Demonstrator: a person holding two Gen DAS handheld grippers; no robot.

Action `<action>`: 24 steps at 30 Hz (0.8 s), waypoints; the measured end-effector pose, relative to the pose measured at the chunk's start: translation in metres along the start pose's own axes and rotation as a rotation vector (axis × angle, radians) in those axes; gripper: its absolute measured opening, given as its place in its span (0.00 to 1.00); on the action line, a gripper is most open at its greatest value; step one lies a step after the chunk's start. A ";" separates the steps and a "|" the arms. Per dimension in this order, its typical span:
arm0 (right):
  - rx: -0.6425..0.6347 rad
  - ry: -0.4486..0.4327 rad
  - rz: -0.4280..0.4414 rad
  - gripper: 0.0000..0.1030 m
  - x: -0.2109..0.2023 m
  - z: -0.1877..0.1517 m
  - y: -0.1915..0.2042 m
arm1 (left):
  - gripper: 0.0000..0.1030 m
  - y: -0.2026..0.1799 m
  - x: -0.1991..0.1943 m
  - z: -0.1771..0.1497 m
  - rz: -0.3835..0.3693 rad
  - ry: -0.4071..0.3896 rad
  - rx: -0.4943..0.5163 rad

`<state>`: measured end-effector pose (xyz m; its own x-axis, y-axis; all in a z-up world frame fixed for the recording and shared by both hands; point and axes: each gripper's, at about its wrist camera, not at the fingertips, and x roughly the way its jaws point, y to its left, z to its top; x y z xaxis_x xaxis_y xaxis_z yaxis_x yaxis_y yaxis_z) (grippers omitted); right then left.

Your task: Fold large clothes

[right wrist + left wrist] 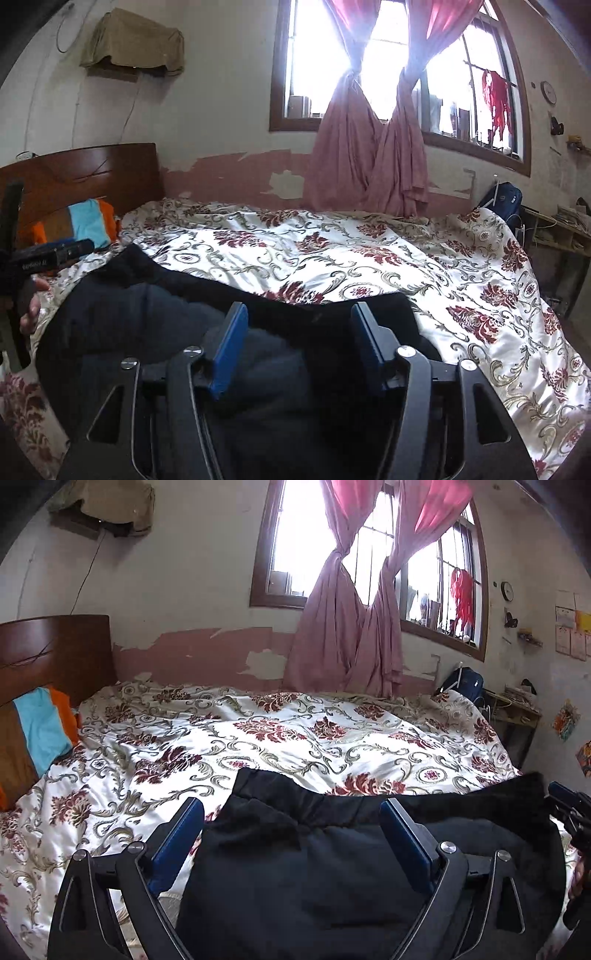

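One black fleece garment (332,867) lies lengthwise across the near edge of the floral quilt (258,738); your left gripper (291,823) and right gripper (299,332) both stand released above it.

Black garment (332,867): matt, soft fleecy cloth. Floral bedspread (258,738): glossy satin-like fabric. Headboard (55,650): polished wood. Gripper pads (231,347): smooth blue plastic. Curtains (343,635): thin pink cloth. Wall paint (207,653) peeling, rough.
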<state>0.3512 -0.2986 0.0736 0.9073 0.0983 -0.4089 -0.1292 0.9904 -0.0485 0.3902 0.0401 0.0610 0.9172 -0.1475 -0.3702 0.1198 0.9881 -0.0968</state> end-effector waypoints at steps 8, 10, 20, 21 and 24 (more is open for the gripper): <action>-0.076 0.092 0.125 0.74 -0.025 -0.051 0.027 | 0.94 -0.023 -0.041 -0.070 -0.099 0.069 0.182; -0.099 0.130 0.146 0.74 -0.017 -0.062 0.033 | 0.94 -0.032 -0.041 -0.087 -0.123 0.101 0.216; -0.150 0.227 0.061 0.74 0.052 -0.048 0.034 | 1.00 -0.062 0.016 -0.083 -0.069 0.142 0.243; -0.155 0.234 0.041 0.74 0.060 -0.042 0.032 | 1.00 -0.063 0.022 -0.080 -0.059 0.148 0.236; -0.144 0.255 0.003 0.74 0.081 -0.034 0.024 | 1.00 -0.064 0.047 -0.065 -0.017 0.174 0.198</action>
<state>0.4077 -0.2707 0.0086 0.7790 0.0559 -0.6245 -0.2038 0.9645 -0.1678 0.4013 -0.0327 -0.0104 0.8371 -0.1531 -0.5252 0.2227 0.9723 0.0716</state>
